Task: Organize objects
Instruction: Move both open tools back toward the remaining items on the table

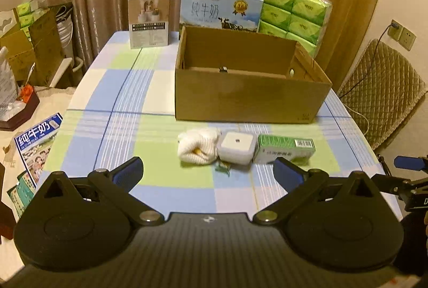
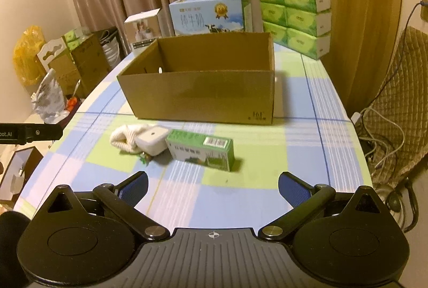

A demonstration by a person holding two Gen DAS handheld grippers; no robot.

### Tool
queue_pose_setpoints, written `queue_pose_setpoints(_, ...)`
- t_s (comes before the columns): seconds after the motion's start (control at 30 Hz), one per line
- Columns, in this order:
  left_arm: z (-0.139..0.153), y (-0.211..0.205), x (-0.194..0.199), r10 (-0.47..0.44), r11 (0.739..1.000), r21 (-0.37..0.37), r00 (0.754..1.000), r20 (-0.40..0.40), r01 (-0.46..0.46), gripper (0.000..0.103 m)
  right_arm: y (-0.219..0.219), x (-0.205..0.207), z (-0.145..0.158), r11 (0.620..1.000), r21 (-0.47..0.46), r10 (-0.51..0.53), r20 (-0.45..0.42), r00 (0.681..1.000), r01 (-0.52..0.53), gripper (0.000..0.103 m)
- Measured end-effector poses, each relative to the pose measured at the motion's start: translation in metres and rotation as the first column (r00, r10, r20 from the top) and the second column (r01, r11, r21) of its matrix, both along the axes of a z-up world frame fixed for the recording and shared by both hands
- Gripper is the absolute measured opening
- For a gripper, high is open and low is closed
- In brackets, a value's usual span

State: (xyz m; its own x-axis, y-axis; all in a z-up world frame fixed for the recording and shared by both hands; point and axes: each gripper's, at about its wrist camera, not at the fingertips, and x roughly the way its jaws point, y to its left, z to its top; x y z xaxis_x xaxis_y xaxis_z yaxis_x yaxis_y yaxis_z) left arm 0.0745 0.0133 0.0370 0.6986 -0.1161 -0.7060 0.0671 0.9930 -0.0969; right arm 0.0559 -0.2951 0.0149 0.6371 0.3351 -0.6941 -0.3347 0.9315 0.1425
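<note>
An open cardboard box (image 1: 248, 98) (image 2: 203, 95) stands on the checked tablecloth (image 1: 112, 106) (image 2: 267, 197). In front of it lie a rolled white sock (image 1: 196, 147) (image 2: 125, 136), a small white square device (image 1: 236, 147) (image 2: 151, 139), a green and white carton (image 1: 285, 150) (image 2: 202, 150) and a tiny green wrapped item (image 1: 223, 167) (image 2: 144, 158). My left gripper (image 1: 208, 171) is open, a little short of the sock and device. My right gripper (image 2: 212, 186) is open too, hovering just short of the carton. Neither holds anything.
Behind the cardboard box stand a blue milk case (image 1: 220, 8) (image 2: 211, 15), a white product box (image 1: 148, 19) (image 2: 143, 29) and stacked green tissue packs (image 1: 294, 15) (image 2: 297, 17). A quilted chair (image 1: 379, 90) (image 2: 398, 111) is at the right; cartons and bags (image 1: 34, 44) are at the left.
</note>
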Motion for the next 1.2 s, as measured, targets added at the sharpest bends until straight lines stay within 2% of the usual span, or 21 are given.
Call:
queue_pose_setpoints(0.4, -0.014, -0.008, -0.006, -0.025, 1.000, 0.011, 0.999, -0.034, 0.026, 0.101, 0.001, -0.010, -0.004, 1.000, -0.002, 0.024, -0.002, 1.000, -0.024, 0.101)
queue_pose_setpoints(0.83, -0.028, -0.013, 0.002, -0.044, 0.999, 0.015, 0.997, -0.059, 0.045, 0.101, 0.008, 0.000, -0.011, 0.997, -0.027, 0.065, -0.013, 0.998, -0.066, 0.101)
queue_pose_setpoints(1.0, -0.033, -0.014, 0.015, -0.048, 0.999, 0.019, 0.997, -0.060, 0.050, 0.101, 0.019, 0.019, -0.013, 0.974, -0.129, 0.189, 0.008, 0.982, -0.186, 0.101)
queue_pose_setpoints(1.1, -0.038, -0.018, 0.027, -0.068, 0.997, 0.026, 0.996, -0.060, 0.069, 0.101, 0.026, 0.034, -0.020, 0.941, -0.192, 0.283, -0.012, 0.959, -0.280, 0.100)
queue_pose_setpoints(1.2, -0.046, -0.023, 0.040, -0.088, 0.995, 0.036, 0.994, -0.071, 0.090, 0.095, 0.034, 0.052, -0.029, 0.904, -0.236, 0.357, -0.039, 0.933, -0.356, 0.099)
